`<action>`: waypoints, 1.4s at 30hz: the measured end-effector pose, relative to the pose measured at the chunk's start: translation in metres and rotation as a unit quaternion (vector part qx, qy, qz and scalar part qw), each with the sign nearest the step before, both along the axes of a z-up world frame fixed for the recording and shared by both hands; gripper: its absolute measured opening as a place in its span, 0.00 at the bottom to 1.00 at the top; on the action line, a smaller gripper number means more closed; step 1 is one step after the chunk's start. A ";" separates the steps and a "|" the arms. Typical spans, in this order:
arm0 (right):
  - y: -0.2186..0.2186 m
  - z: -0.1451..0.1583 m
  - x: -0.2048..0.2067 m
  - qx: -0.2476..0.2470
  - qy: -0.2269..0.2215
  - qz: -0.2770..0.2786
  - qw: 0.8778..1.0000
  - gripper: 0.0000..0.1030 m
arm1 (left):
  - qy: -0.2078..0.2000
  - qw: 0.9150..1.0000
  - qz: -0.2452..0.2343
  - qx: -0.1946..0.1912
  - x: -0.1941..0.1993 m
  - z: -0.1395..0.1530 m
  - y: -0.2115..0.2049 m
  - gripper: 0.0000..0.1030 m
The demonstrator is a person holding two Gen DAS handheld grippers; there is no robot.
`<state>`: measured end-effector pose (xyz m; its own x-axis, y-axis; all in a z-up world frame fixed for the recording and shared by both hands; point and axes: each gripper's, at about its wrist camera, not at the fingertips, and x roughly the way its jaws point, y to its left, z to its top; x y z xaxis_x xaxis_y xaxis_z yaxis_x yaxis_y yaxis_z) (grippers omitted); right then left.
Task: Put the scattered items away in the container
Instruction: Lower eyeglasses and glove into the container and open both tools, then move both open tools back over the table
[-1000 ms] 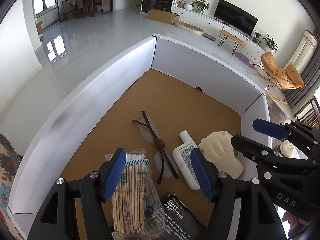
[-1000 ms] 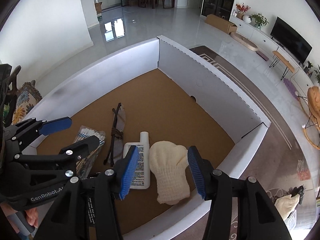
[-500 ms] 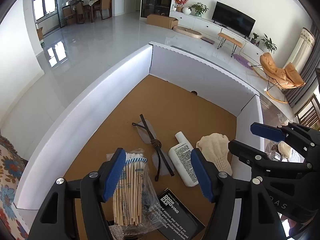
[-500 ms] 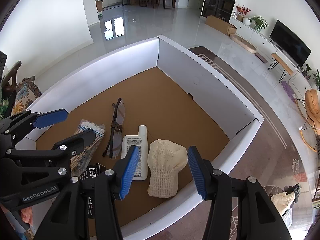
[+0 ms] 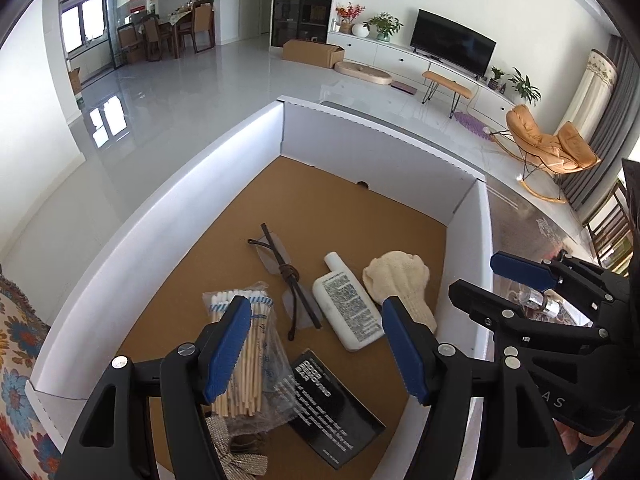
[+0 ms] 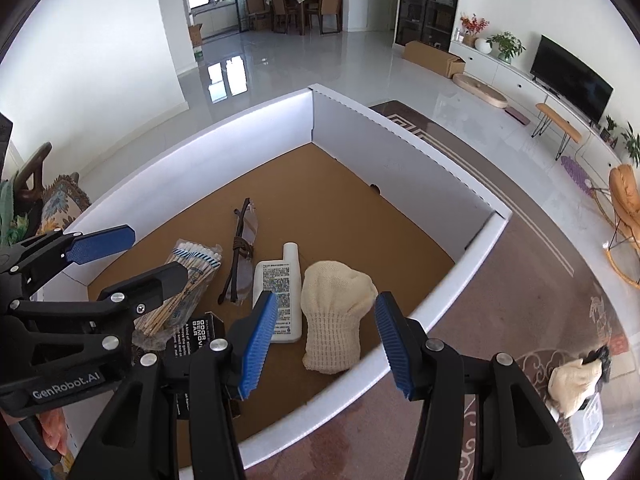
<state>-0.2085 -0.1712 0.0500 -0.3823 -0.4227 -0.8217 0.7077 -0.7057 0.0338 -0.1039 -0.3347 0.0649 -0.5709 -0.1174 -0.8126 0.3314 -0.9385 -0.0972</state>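
Both grippers — left gripper (image 5: 316, 344) and right gripper (image 6: 326, 338) — hang with jaws parted, empty, above the white-walled cardboard box with brown floor (image 5: 192, 184). Inside lie five things: one bag of cotton swabs (image 5: 250, 344), one pair of dark-framed glasses (image 5: 286, 276), one white lotion bottle (image 5: 346, 304), one cream knitted glove (image 5: 400, 284), one black printed packet (image 5: 332, 404) — nothing covers them.
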 end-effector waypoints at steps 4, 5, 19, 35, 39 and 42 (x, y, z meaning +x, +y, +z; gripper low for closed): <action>0.079 -0.018 0.013 -0.025 0.009 -0.058 0.998 0.51 | 0.016 0.999 -0.045 -0.004 0.009 0.010 0.052 0.65; 0.102 -0.024 0.018 -0.024 0.014 -0.073 0.997 0.51 | 0.023 0.998 -0.061 -0.003 0.012 0.013 0.069 0.65; 0.400 -0.110 0.094 0.030 0.044 -0.277 0.959 0.51 | 0.000 0.962 -0.273 0.017 0.011 -0.102 0.316 0.93; 0.417 -0.110 0.088 0.003 0.036 -0.319 0.947 0.54 | 0.010 0.958 -0.285 -0.030 -0.014 -0.131 0.359 0.95; 0.416 -0.110 0.088 0.003 0.036 -0.320 0.947 0.56 | -0.003 0.954 -0.297 -0.049 -0.015 -0.134 0.365 1.00; 0.416 -0.110 0.087 0.003 0.036 -0.321 0.946 0.56 | -0.003 0.954 -0.297 -0.048 -0.015 -0.134 0.365 1.00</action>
<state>-0.1211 0.2444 -0.0603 -0.6136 -0.0790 -0.7857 0.1327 -0.9911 -0.0040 -0.1189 0.0299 -0.0696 -0.5559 0.1508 -0.8174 -0.2608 -0.9654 -0.0007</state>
